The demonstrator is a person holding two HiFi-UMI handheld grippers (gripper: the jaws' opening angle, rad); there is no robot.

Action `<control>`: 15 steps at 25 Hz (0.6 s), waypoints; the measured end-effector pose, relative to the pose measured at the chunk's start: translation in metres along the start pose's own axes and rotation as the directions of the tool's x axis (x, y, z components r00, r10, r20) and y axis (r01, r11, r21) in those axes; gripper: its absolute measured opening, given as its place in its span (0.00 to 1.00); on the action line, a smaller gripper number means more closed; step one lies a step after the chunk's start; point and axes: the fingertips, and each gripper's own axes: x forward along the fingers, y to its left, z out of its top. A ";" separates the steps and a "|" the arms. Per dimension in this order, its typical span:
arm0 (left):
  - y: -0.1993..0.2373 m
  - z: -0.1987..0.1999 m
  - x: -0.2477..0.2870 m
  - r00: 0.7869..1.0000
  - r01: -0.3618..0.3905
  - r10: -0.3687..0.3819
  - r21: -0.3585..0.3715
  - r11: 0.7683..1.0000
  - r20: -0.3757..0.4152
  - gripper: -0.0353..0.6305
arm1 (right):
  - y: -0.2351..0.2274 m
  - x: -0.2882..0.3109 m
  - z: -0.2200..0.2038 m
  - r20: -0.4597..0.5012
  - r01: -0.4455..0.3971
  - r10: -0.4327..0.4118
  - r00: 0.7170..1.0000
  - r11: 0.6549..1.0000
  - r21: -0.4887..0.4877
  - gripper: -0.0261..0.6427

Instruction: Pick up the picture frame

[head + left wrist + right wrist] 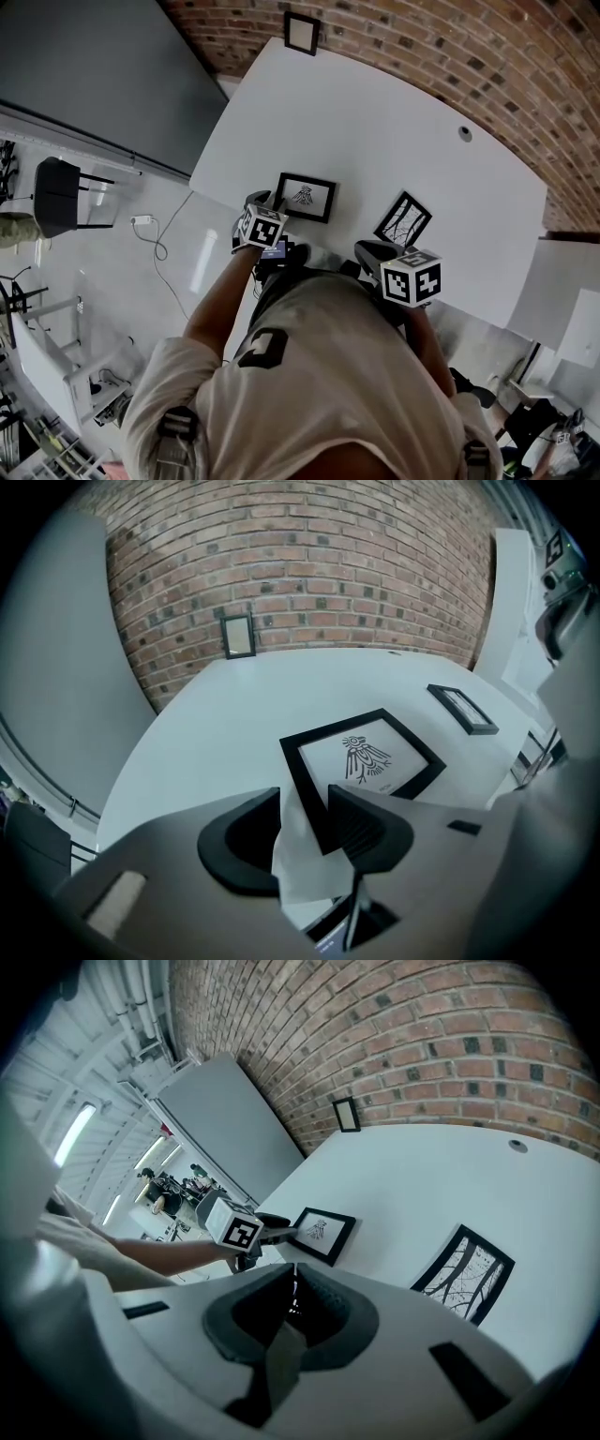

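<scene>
A black picture frame [305,197] with a bird print lies flat on the white table [375,122], near its front left edge. My left gripper [269,201] is at the frame's near left corner. In the left gripper view that corner of the frame [370,757] sits between the jaws of the gripper [303,794]. The black rail rests against the right pad, and the jaws are closed in on it. The right gripper [372,249] hovers shut and empty at the table's front edge. The right gripper view shows its pads [292,1274] together, with the frame [323,1232] and the left gripper [277,1232] beyond.
A second black frame [403,220] with a branch print lies to the right, in front of the right gripper. A small frame [302,33] leans on the brick wall at the table's far edge. A cable hole [465,133] sits far right. The floor drops away left of the table.
</scene>
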 end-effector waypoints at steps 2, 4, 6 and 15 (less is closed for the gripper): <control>-0.001 -0.004 -0.003 1.000 -0.005 0.005 -0.009 1.000 0.001 0.29 | -0.001 0.000 0.001 0.005 -0.008 0.007 1.000 1.000 0.005 0.05; -0.003 -0.008 -0.006 1.000 -0.016 0.016 -0.015 1.000 -0.004 0.29 | -0.002 0.000 0.001 0.005 -0.014 0.014 1.000 1.000 0.007 0.05; -0.006 -0.011 -0.008 0.999 -0.034 0.034 -0.009 0.999 -0.017 0.29 | -0.002 0.001 0.000 0.004 -0.020 0.020 1.000 1.000 0.006 0.05; -0.013 -0.023 -0.019 0.995 -0.085 0.084 -0.033 0.996 -0.051 0.30 | 0.005 0.006 -0.001 -0.016 -0.051 0.051 0.999 0.999 -0.018 0.05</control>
